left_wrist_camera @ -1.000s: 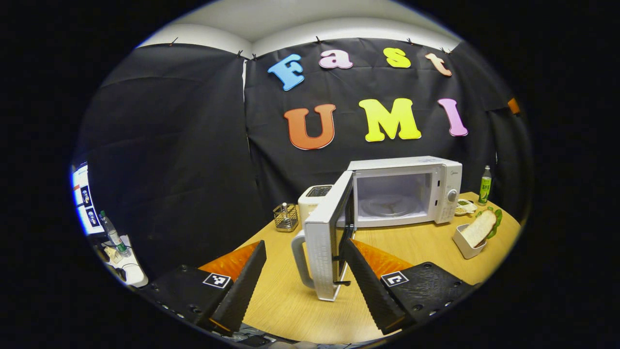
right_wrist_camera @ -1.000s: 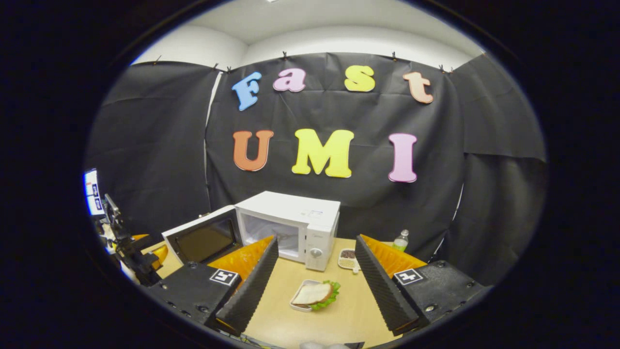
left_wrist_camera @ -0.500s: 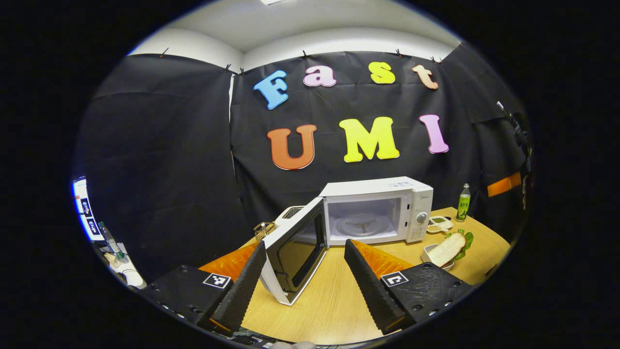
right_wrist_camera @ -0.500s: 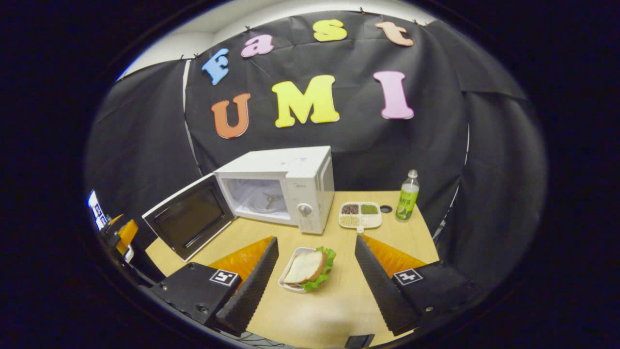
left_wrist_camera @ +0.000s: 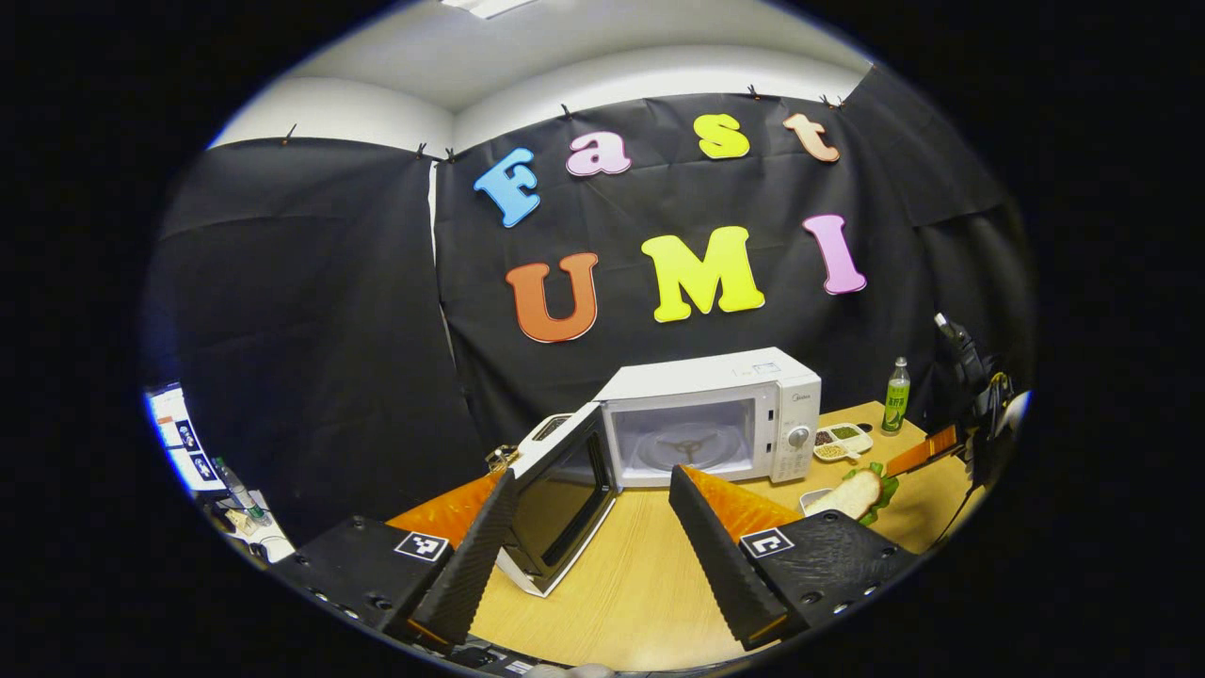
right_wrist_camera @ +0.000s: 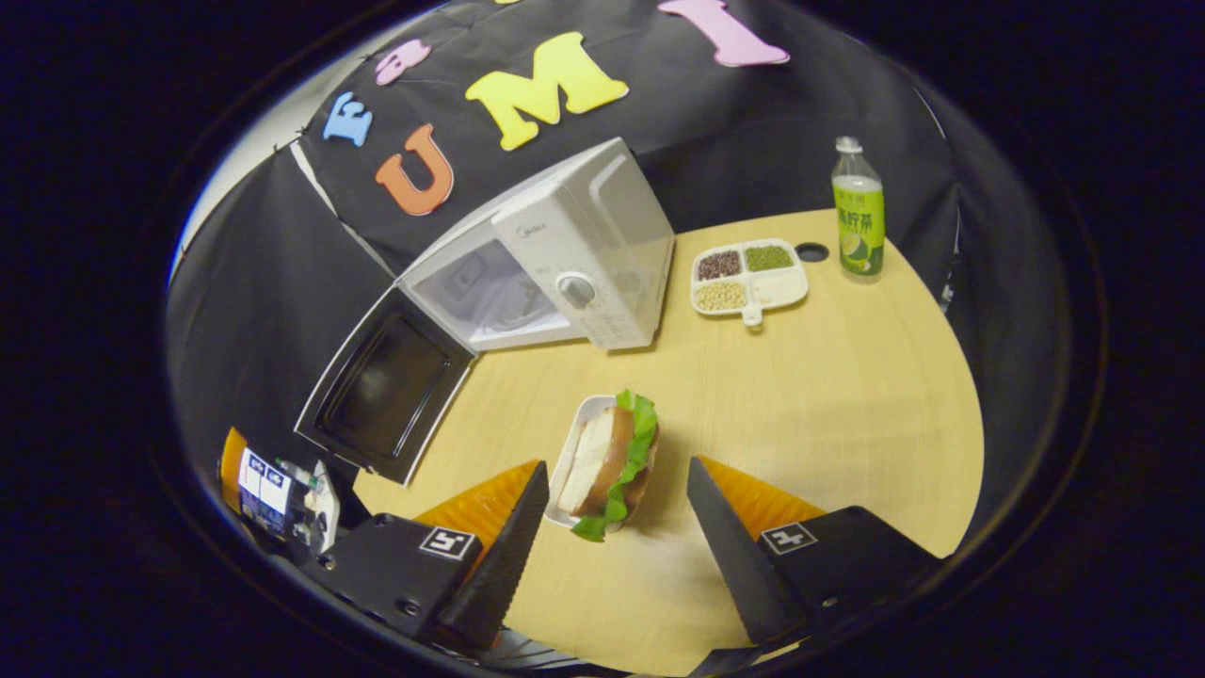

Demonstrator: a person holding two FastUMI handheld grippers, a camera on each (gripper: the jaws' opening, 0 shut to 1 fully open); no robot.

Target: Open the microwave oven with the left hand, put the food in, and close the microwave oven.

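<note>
Food [right_wrist_camera: 610, 459], a sandwich with green lettuce, sits in its small white tray [right_wrist_camera: 571, 449] on our wooden table [right_wrist_camera: 828, 395], near the front of the microwave [right_wrist_camera: 574, 254]. Our right gripper [right_wrist_camera: 617, 499] hangs over it with fingers spread wide, one on each side, not touching. The microwave door [left_wrist_camera: 555, 494] is swung open. Our left gripper [left_wrist_camera: 588, 537] is open too and holds nothing, with the door just ahead of it. A divided dish [right_wrist_camera: 748, 275] of beans and a green bottle [right_wrist_camera: 857, 212] stand farther back

left gripper [left_wrist_camera: 593, 556] is level, its two fingers spread apart, gripping nothing. right gripper [right_wrist_camera: 617, 551] tilts downward, fingers likewise spread.
</note>
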